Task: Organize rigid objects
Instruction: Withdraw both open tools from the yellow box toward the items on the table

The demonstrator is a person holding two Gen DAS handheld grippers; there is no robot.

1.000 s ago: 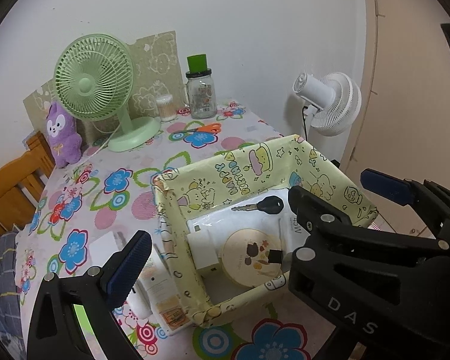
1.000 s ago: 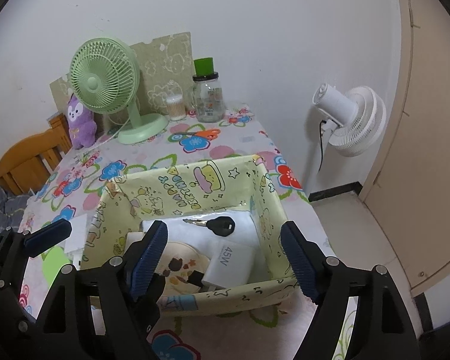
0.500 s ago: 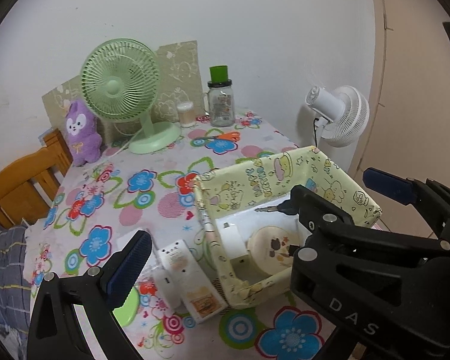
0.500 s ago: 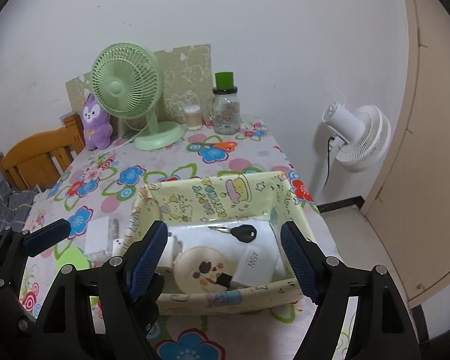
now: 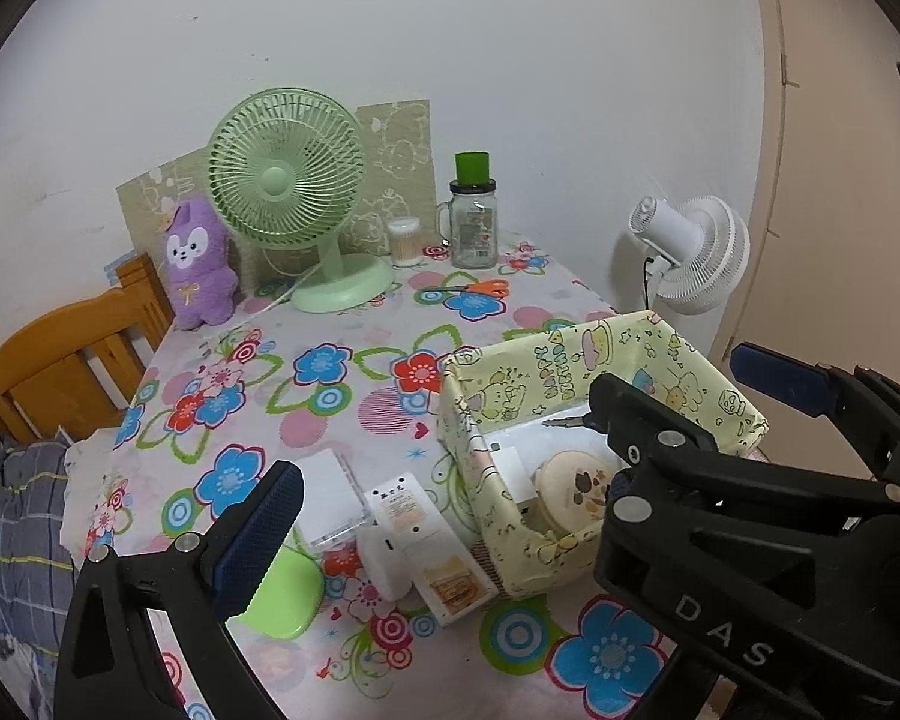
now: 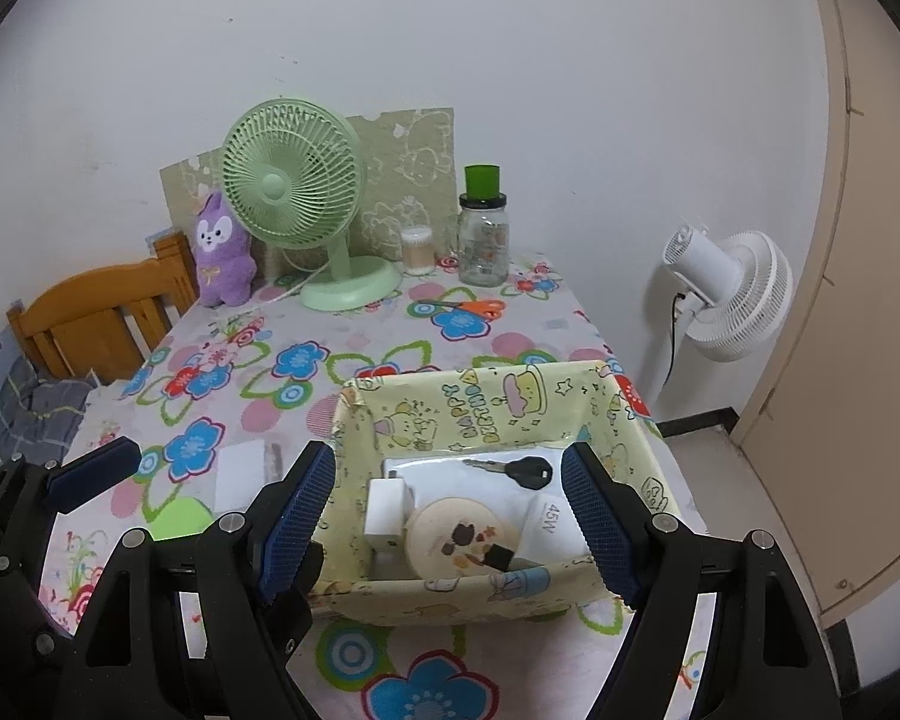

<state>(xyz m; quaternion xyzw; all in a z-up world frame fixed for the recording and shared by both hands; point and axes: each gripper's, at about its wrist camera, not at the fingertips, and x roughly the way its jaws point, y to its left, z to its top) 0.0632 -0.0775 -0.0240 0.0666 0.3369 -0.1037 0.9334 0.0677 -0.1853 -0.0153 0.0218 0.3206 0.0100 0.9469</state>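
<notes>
Surface (image 6: 354, 324): wearing a flowered cloth, standing against a white wall, with a wooden chair (image 6: 99, 312) at its far left edge.

Yellow cartoon-print box (image 6: 492, 402): sitting open-topped near the front right edge of the surface. Lying inside it:
- black-headed key (image 6: 519, 471), resting on a flat white packet toward the far wall of the box;
- white plug adapter (image 6: 385, 507), standing at the left side;
- round cream case with a cartoon print (image 6: 462, 534), lying in the middle, with a small black block touching its near rim;
- white charger marked "45W" (image 6: 549, 525), lying at the right.

Lying outside the box, just beside its left wall, in the left wrist view:
- white remote-like unit with a label (image 5: 429, 546);
- clear plastic case (image 5: 330, 498);
- green flat pad (image 5: 282, 594);
- small white rounded piece (image 5: 381, 564), touching the remote-like unit.

Standing at the back of the surface: green desk fan (image 6: 306, 198), purple plush toy (image 6: 222, 258), cotton-swab tub (image 6: 417, 252), glass jar with a green cup on top (image 6: 483, 234), orange-handled scissors (image 6: 471, 306). White floor fan (image 6: 726, 294) standing beside the surface on the right.

Right hand-held gripper (image 6: 450, 525): hovering over the near side of the box, its blue-padded jaws standing well apart, gripping nothing.

Left hand-held gripper (image 5: 510, 462): hovering to the left of the right one, jaws spread wide, holding nothing.
</notes>
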